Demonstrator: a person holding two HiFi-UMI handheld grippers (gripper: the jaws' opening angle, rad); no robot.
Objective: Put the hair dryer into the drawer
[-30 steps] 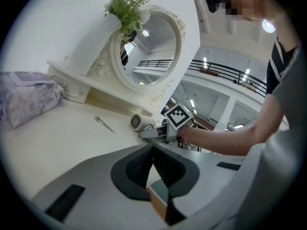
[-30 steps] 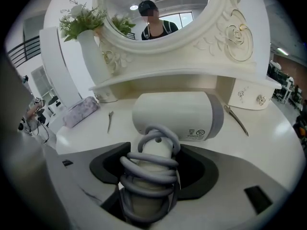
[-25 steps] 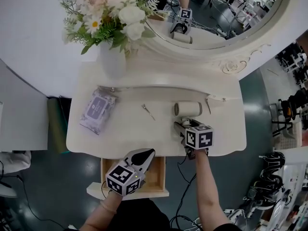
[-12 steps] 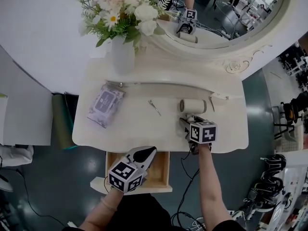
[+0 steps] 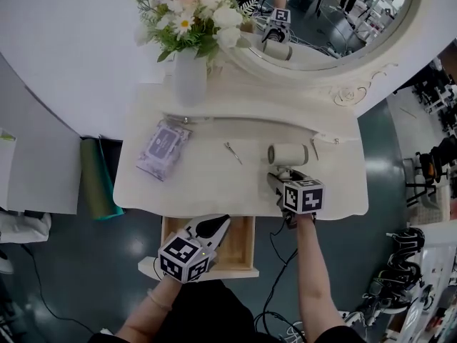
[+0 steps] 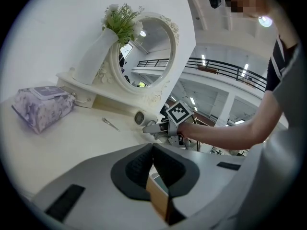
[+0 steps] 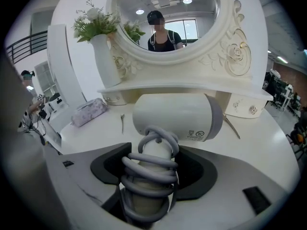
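Note:
The white hair dryer (image 5: 288,153) lies on its side at the right of the cream dressing table (image 5: 200,184), barrel pointing left. My right gripper (image 5: 280,181) is shut on its handle, which has the grey cord wound round it (image 7: 149,169); the barrel (image 7: 177,116) fills that view above the jaws. Below the table's front edge the wooden drawer (image 5: 207,271) stands pulled out. My left gripper (image 5: 216,225) hovers over the drawer, jaws shut with the pads together (image 6: 152,159). The drawer's wood (image 6: 157,202) shows through the gap behind the pads.
A purple pack of wipes (image 5: 164,148) lies at the table's left, a metal hair clip (image 5: 233,153) in the middle. A white vase of flowers (image 5: 189,77) and an oval mirror (image 5: 335,13) stand at the back. The dryer's black cable (image 5: 278,249) hangs off the front edge.
The head view has shifted. My left gripper has drifted a little left over the drawer. The right gripper and dryer have come slightly toward the table's front.

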